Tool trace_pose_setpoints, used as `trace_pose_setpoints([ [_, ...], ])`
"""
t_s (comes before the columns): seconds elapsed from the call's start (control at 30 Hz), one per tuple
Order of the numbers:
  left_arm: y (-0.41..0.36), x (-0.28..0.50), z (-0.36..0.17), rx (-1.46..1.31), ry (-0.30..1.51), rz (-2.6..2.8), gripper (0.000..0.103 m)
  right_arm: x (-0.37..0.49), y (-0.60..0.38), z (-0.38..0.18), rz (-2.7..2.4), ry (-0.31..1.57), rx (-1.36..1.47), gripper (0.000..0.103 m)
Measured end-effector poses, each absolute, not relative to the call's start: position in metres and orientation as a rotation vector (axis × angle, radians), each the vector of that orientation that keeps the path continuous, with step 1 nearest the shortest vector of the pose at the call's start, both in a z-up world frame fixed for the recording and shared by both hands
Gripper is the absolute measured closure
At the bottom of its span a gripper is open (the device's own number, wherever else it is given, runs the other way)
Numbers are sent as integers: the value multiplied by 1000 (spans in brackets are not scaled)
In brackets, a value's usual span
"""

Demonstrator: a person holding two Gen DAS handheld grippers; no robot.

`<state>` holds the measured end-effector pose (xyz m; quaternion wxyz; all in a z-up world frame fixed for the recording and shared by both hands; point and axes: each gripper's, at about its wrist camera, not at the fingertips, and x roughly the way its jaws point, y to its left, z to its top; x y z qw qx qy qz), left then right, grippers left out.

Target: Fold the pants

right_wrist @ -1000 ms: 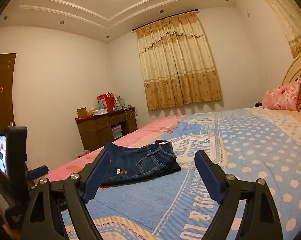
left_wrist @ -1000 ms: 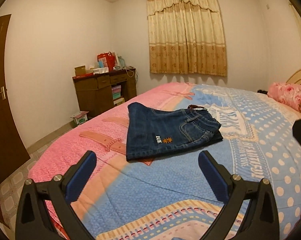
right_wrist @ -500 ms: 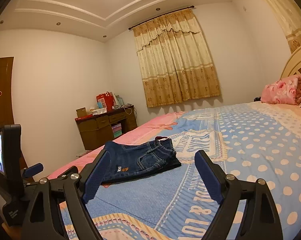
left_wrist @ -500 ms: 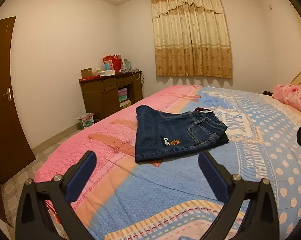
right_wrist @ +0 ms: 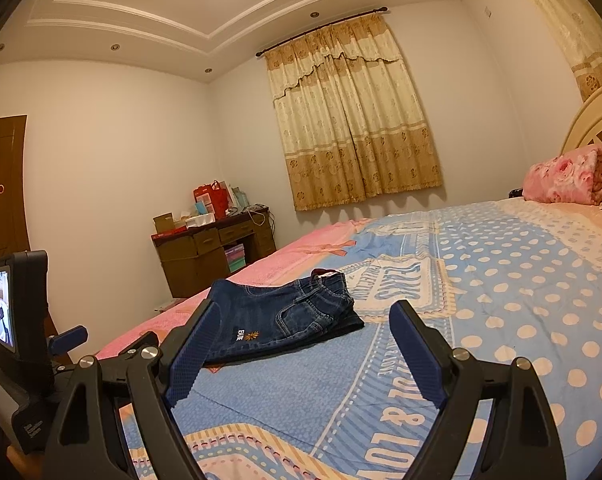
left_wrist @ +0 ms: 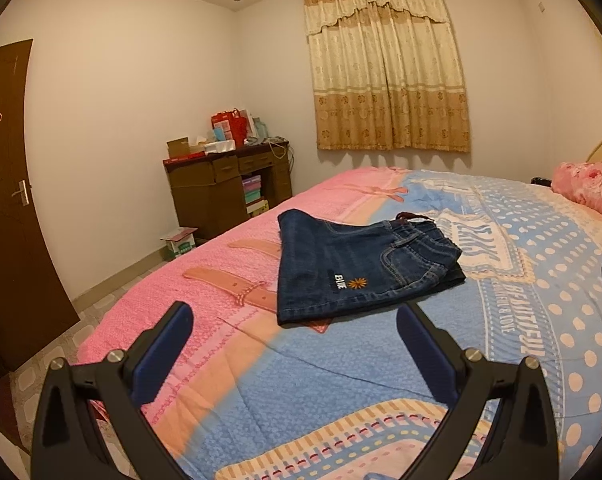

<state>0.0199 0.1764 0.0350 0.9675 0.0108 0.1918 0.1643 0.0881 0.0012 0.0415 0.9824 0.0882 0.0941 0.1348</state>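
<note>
We have pulled both grippers back a little from the pants [left_wrist: 357,268], which lie folded on the bed [left_wrist: 521,320], just as before. Our left gripper [left_wrist: 293,352] and right gripper [right_wrist: 305,348] are spread wide, holding nothing.

Dark blue denim pants [left_wrist: 361,268] lie folded flat on the bedspread [left_wrist: 341,368]
</note>
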Motion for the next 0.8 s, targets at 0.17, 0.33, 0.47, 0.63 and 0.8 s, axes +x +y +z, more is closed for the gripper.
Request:
trace_pose_setpoints([
  [0.17, 180, 19, 35, 9, 385, 337, 0, 88, -1, 41, 268, 187, 179, 15],
  [0.33, 181, 21, 36, 23, 387, 372, 0, 89, -3, 40, 264, 192, 176, 15],
  [0.47, 181, 25, 32, 39, 436, 427, 0, 89, -5, 39, 259, 196, 180, 15],
  [0.63, 183, 24, 31, 21, 443, 383, 0, 88, -6, 37, 250, 205, 185, 15],
  [0.8, 180, 24, 30, 29, 448, 371, 0, 88, -9, 35, 243, 212, 192, 16],
])
